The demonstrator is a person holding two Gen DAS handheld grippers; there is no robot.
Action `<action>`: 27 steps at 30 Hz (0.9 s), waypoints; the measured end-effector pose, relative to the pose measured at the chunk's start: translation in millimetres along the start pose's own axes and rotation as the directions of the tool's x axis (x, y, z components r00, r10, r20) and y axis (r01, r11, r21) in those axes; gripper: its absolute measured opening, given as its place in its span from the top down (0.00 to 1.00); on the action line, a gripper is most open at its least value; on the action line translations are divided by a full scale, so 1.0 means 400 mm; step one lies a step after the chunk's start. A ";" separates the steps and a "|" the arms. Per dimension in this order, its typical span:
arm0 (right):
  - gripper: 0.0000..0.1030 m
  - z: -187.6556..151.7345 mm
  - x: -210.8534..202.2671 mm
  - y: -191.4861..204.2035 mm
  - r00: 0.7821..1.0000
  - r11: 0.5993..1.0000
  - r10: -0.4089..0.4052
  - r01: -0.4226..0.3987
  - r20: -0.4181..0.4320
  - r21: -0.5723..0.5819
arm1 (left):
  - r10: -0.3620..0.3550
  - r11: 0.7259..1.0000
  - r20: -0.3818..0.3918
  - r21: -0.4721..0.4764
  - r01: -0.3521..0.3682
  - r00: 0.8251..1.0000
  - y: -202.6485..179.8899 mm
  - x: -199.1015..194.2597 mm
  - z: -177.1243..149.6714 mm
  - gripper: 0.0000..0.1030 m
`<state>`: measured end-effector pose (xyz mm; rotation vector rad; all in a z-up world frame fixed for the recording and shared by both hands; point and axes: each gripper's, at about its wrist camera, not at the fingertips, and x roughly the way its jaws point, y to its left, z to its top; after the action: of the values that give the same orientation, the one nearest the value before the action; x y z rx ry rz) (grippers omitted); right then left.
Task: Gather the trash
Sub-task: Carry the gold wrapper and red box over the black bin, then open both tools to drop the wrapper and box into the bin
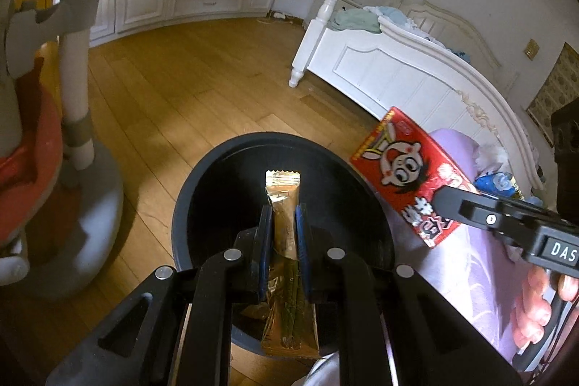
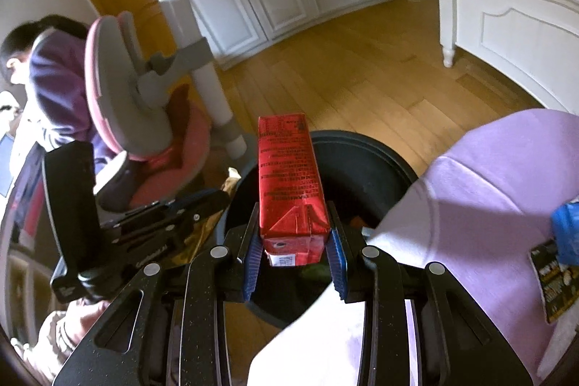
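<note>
My left gripper [image 1: 284, 212] is shut on a long gold snack wrapper [image 1: 283, 205], which it holds over the mouth of a black round trash bin [image 1: 191, 201]. My right gripper [image 2: 294, 216] is shut on a red drink carton [image 2: 287, 169], upright in the jaws above the same bin [image 2: 376, 165]. In the left wrist view the red carton [image 1: 409, 172] and the right gripper [image 1: 445, 201] appear at the right, just beside the bin's rim. The left gripper [image 2: 213, 198] shows at the left in the right wrist view. The bin's inside is dark.
A purple bedspread [image 2: 488, 190] lies close on the right with blue and printed wrappers [image 2: 559, 263] on it. A pink-and-grey chair [image 2: 144, 118] on a white pedestal stands left of the bin; a seated person in purple [image 2: 54, 78] is behind it. White bed frame [image 1: 398, 75], wooden floor [image 1: 188, 78].
</note>
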<state>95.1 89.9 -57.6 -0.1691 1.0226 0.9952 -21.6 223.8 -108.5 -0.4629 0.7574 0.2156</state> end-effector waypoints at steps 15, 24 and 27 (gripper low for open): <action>0.68 0.003 0.077 -0.019 0.998 0.999 -0.031 0.032 -0.047 0.008 | 0.004 1.000 -0.037 0.003 -0.004 0.999 -0.001 0.049 -0.006 0.83; 0.37 -0.002 0.042 -0.028 1.000 1.000 -0.003 0.003 0.007 0.027 | 0.026 1.000 -0.018 -0.005 -0.026 0.999 -0.008 0.027 -0.002 0.33; 0.37 -0.010 0.019 -0.039 1.000 0.999 0.006 -0.007 0.026 0.036 | 0.029 1.000 -0.006 0.008 -0.029 1.000 -0.022 0.014 0.004 0.31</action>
<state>105.6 83.7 -70.6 -0.1228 1.0177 0.9823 -13.6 216.8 -108.5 -0.4460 0.7709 0.2381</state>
